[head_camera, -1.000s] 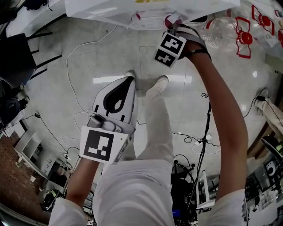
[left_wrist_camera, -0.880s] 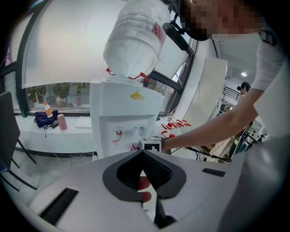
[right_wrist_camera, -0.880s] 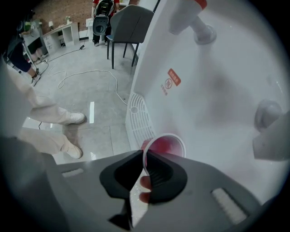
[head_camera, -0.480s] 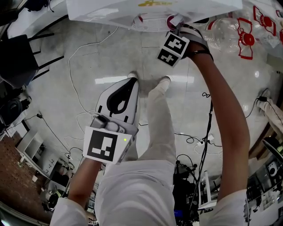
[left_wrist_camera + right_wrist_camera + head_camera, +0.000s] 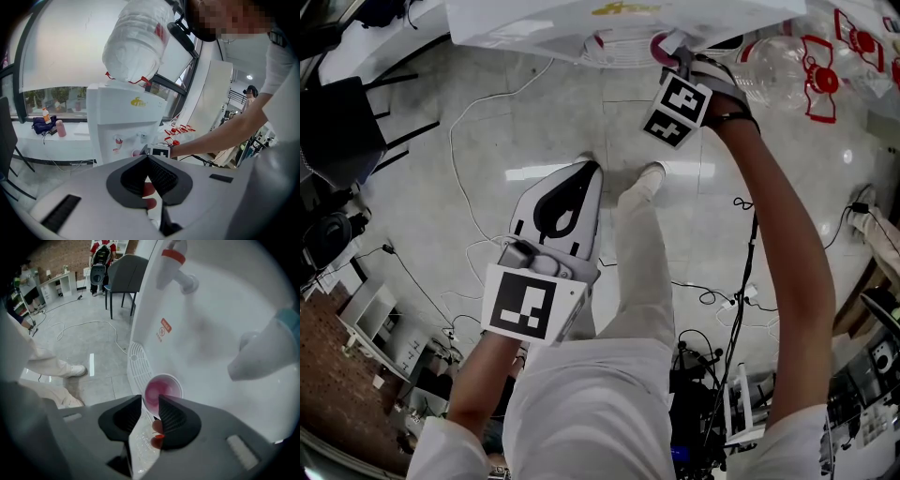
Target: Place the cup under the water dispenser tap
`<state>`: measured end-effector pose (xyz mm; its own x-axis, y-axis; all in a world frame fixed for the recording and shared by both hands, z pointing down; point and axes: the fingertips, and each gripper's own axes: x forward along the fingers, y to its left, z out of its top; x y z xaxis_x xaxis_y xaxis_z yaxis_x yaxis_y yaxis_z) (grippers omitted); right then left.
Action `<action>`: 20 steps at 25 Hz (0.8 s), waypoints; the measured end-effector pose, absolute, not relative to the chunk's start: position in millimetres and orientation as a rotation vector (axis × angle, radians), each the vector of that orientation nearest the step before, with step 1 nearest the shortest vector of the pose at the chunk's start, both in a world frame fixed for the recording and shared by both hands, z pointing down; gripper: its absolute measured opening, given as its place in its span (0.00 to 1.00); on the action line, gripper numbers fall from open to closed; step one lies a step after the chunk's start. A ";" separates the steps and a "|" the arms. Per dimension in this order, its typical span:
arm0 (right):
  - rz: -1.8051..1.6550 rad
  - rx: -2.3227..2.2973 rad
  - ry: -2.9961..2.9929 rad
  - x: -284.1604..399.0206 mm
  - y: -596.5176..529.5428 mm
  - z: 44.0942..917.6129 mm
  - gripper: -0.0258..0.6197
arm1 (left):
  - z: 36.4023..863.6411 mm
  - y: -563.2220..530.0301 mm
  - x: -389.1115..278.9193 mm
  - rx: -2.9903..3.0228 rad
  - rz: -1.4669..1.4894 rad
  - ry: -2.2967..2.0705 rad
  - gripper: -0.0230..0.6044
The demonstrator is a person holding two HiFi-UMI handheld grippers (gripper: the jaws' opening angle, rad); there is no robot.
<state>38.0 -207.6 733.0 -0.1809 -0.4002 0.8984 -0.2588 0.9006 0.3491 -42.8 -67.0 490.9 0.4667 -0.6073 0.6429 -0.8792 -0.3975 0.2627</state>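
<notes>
A small pink cup (image 5: 162,389) stands upright on the white drip tray (image 5: 136,359) of the water dispenser (image 5: 211,324), below its red tap (image 5: 176,268) and blue tap (image 5: 262,350). My right gripper (image 5: 150,399) points steeply down at it and its jaws are opening. The cup's near rim sits just past the tips, and the pads do not press on it. In the head view the right gripper (image 5: 668,52) is at the cup (image 5: 659,44) under the dispenser's front. My left gripper (image 5: 584,171) hangs over the floor, shut on nothing; its own view shows the cup (image 5: 136,153) far ahead.
A large water bottle (image 5: 136,42) sits on top of the dispenser (image 5: 124,112). An empty clear bottle (image 5: 773,66) and red handles (image 5: 816,80) lie to the right. A dark chair (image 5: 337,122) stands at left, and cables (image 5: 478,103) trail on the floor.
The head view has drifted slightly, so both grippers sit a little lower and to the right in it. The right hand stays at the cup, and the left gripper keeps its place.
</notes>
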 end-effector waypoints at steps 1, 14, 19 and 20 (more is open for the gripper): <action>-0.132 0.506 -1.781 38.0 -207.0 730.3 0.23 | 490.4 -66.4 -42.9 2.139 0.616 -1.228 0.04; -0.157 0.585 -1.856 35.5 -185.6 671.8 0.16 | 469.3 -67.1 -39.4 2.196 0.579 -1.227 0.04; -0.149 0.625 -1.903 30.5 -171.7 645.6 0.12 | 461.3 -66.9 -42.2 2.204 0.576 -1.219 0.04; -0.151 0.634 -1.912 29.0 -169.2 639.8 0.11 | 459.4 -67.1 -42.7 2.209 0.578 -1.217 0.04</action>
<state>29.0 -169.2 639.8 -0.2928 -0.4933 0.8191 -0.3583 0.8508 0.3843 -42.7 -67.1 459.4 0.4985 -0.6251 0.6007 -0.8605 -0.4410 0.2551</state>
